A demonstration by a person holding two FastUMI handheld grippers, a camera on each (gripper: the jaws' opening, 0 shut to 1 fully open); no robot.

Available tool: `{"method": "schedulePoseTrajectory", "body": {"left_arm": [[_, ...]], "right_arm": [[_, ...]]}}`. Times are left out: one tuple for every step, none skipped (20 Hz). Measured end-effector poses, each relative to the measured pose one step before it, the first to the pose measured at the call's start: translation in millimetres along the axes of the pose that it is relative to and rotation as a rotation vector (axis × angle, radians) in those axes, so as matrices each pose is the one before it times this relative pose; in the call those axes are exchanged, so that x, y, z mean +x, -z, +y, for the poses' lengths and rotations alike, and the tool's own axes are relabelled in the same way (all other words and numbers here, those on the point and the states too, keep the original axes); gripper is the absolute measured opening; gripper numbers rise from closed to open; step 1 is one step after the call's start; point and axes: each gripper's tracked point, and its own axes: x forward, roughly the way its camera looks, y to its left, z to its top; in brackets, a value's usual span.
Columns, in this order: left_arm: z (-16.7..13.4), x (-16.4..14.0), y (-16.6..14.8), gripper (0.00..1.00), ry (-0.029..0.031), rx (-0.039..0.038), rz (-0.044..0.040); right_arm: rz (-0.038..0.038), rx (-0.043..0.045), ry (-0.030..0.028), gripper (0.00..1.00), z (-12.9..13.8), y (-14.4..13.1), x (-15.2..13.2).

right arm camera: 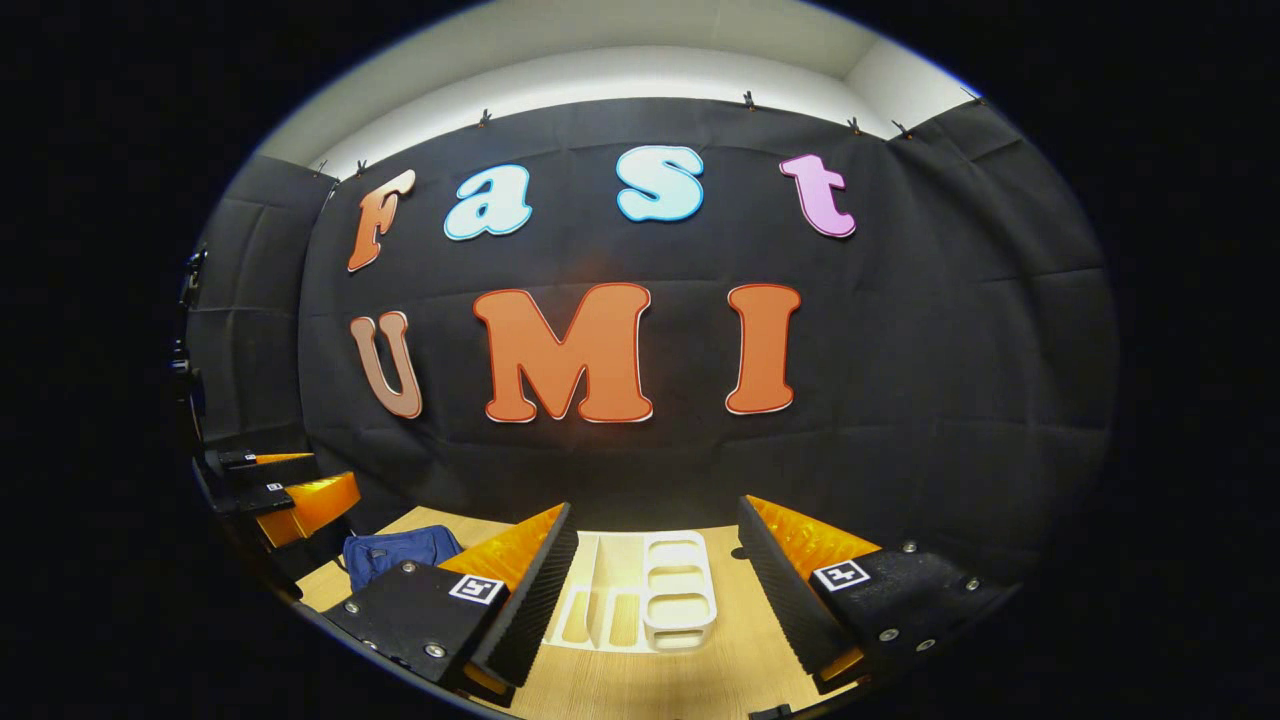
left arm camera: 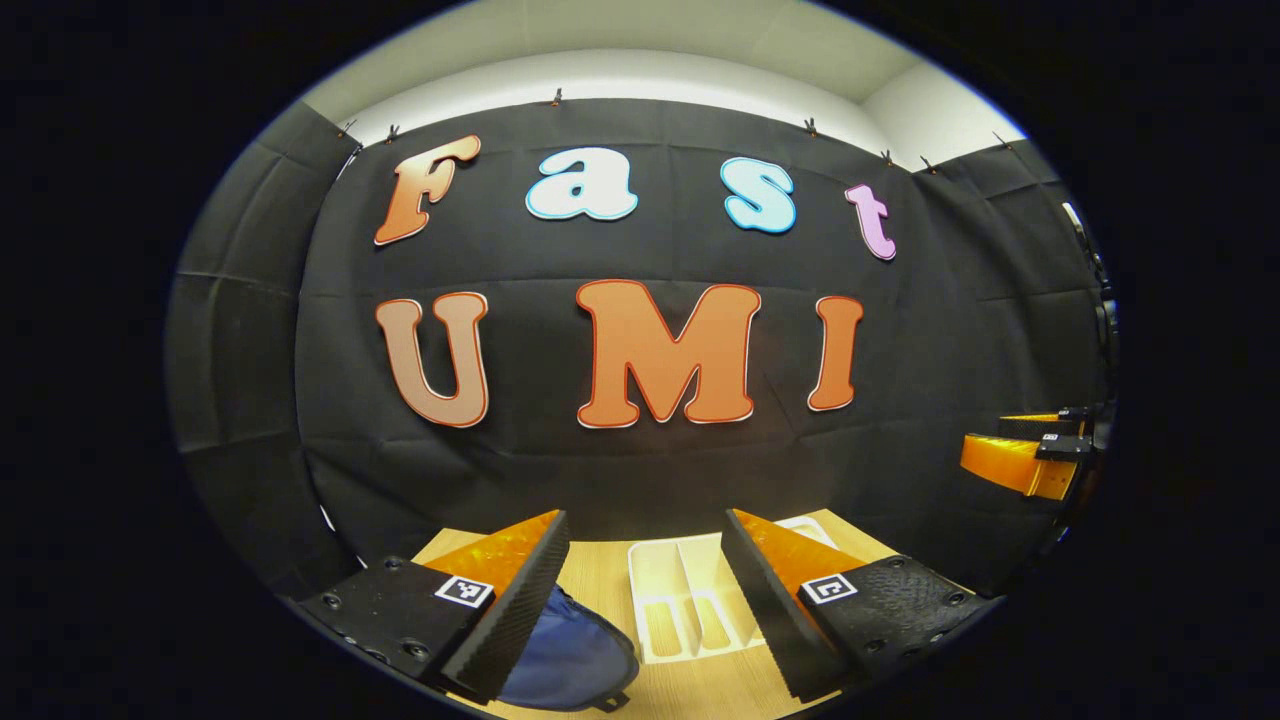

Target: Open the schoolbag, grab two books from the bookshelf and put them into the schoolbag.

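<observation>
A blue schoolbag (left arm camera: 575, 660) lies on the wooden table (left arm camera: 720, 690), partly behind my left finger in the left gripper view; its opening cannot be made out. In the right gripper view the schoolbag (right arm camera: 400, 553) sits at the table's left. A white bookshelf rack (left arm camera: 690, 600) lies just right of the bag, with tan shapes in its slots that I cannot tell to be books. My left gripper (left arm camera: 645, 540) is open and empty, raised above the bag and rack. My right gripper (right arm camera: 655, 520) is open and empty above the rack (right arm camera: 650, 595).
The right gripper (left arm camera: 1010, 440) hangs in the air at the far right of the left gripper view. The left gripper (right arm camera: 290, 480) shows at the left edge of the right gripper view. Black cloth walls close the table (right arm camera: 620, 680) at the back and sides.
</observation>
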Motion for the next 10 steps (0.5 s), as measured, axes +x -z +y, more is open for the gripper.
{"method": "schedulePoseTrajectory", "body": {"left_arm": [[0.02, 0.05, -0.83, 0.95, -0.00024, 0.00102, -0.00029], [-0.05, 0.29, -0.07, 1.00, -0.00191, 0.00276, -0.00078], [0.89, -0.04, -0.99, 1.00, -0.00264, 0.00251, -0.00066], [-1.09, 0.22, 0.16, 1.00, 0.00135, 0.00164, -0.00120], [-0.92, -0.52, -0.45, 1.00, 0.00049, -0.00139, -0.00017], [-1.27, 0.35, 1.96, 0.96, 0.00390, -0.00162, 0.00125], [-0.22, 0.33, -0.84, 0.96, 0.00055, -0.00103, 0.00155], [-0.15, 0.25, 0.61, 1.00, 0.00118, 0.00078, 0.00051], [-1.11, 0.27, 0.47, 1.00, -0.00012, 0.00125, 0.00147], [-0.15, -0.01, -0.80, 1.00, 0.00122, 0.00075, -0.00045]], "right_arm": [[0.00200, 0.00316, -0.00067, 0.96, -0.54, 0.17, -0.56], [0.00333, 0.00378, 0.00057, 0.96, -0.66, 0.48, -0.90], [0.00323, 0.00211, 0.00081, 0.96, -0.62, 1.28, 0.88], [0.00109, 0.00159, 0.00241, 0.96, -1.06, 0.89, -1.19], [-0.00002, -0.00021, 0.00084, 0.96, -0.51, -0.60, 0.09], [0.00027, -0.00052, 0.00201, 0.96, -1.17, 0.05, -0.32], [0.00103, 0.00055, 0.00051, 0.96, 0.30, 0.47, 0.12], [0.00314, 0.00147, 0.00045, 0.96, -0.54, 0.47, -0.23], [0.00213, 0.00232, 0.00043, 0.96, -0.83, 0.99, -0.50], [0.00227, 0.00240, 0.00103, 0.96, -0.84, 0.54, -0.57]]}}
